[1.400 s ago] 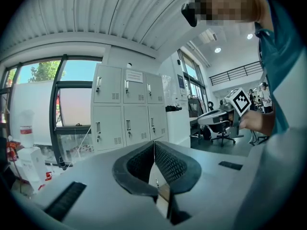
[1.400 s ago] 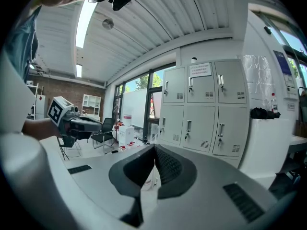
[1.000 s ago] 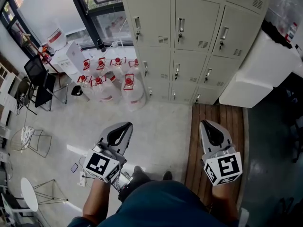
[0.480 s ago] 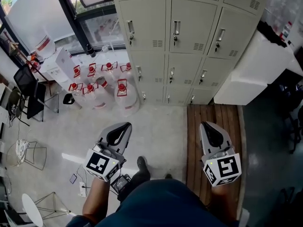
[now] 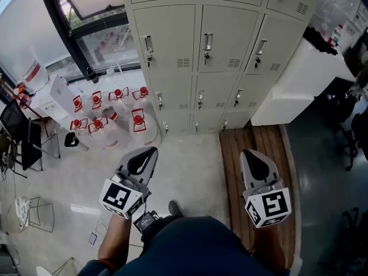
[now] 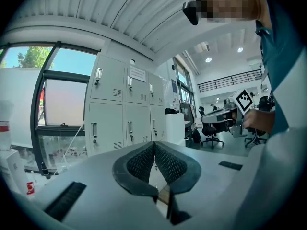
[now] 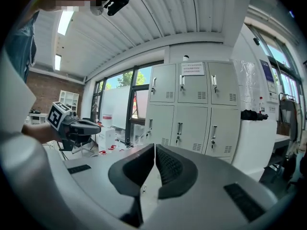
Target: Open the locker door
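Head view looks down on a cluster of clear plastic water jugs with red caps (image 5: 109, 117), standing on the pale floor at far left, just beside the lockers. The left tool (image 5: 148, 152) comes next, its jaws pressed together with nothing between them. A bank of beige metal lockers (image 5: 172, 45) fills the top centre. Every locker door is shut, each with a small upright handle, and the bank is well apart from both tools. The right tool (image 5: 250, 154) is held above a brown wooden slat platform (image 5: 230, 171), its jaws likewise closed and empty. A white box-shaped cabinet (image 5: 299, 85) stands against the lockers' right side.
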Available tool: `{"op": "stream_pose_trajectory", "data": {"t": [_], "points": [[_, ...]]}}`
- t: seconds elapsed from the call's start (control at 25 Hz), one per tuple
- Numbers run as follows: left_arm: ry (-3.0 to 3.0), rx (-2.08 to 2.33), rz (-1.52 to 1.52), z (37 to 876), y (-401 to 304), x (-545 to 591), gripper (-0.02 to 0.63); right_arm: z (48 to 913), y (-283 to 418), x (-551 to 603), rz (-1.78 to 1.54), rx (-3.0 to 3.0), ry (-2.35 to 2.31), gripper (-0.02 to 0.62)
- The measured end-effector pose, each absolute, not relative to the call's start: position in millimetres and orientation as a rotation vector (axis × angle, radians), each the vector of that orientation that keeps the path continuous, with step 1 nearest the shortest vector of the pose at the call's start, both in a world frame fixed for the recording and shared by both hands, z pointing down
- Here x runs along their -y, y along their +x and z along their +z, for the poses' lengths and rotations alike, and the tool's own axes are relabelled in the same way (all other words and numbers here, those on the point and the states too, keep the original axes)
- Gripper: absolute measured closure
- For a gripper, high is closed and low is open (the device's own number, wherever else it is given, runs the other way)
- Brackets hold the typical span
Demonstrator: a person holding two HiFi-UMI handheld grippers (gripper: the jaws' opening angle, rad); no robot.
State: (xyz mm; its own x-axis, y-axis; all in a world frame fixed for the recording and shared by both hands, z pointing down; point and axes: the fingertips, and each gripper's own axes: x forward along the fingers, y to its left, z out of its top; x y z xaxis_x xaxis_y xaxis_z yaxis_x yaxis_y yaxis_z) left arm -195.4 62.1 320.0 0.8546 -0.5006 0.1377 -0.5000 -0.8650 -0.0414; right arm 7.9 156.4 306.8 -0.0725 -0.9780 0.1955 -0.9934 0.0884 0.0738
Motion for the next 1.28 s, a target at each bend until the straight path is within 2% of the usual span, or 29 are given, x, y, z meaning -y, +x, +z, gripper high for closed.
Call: {"op": "stream_pose_trajectory", "data": {"t": [0.52,0.76,1.28], "points": [[-3.033,-0.664,-0.183,326,-225,13,0.588,301,-22,-98,0.108,2.020,2.077,0.557],[-3.030,-0.743,-0.154,333,-243,44,0.588,299,-32,-50,0.079,2.075,2.008,0.558],[-2.946,-1.058,-0.222,336,-205,98,0.588,312,26,64,0.108,2.296,1.812,0.558]]}}
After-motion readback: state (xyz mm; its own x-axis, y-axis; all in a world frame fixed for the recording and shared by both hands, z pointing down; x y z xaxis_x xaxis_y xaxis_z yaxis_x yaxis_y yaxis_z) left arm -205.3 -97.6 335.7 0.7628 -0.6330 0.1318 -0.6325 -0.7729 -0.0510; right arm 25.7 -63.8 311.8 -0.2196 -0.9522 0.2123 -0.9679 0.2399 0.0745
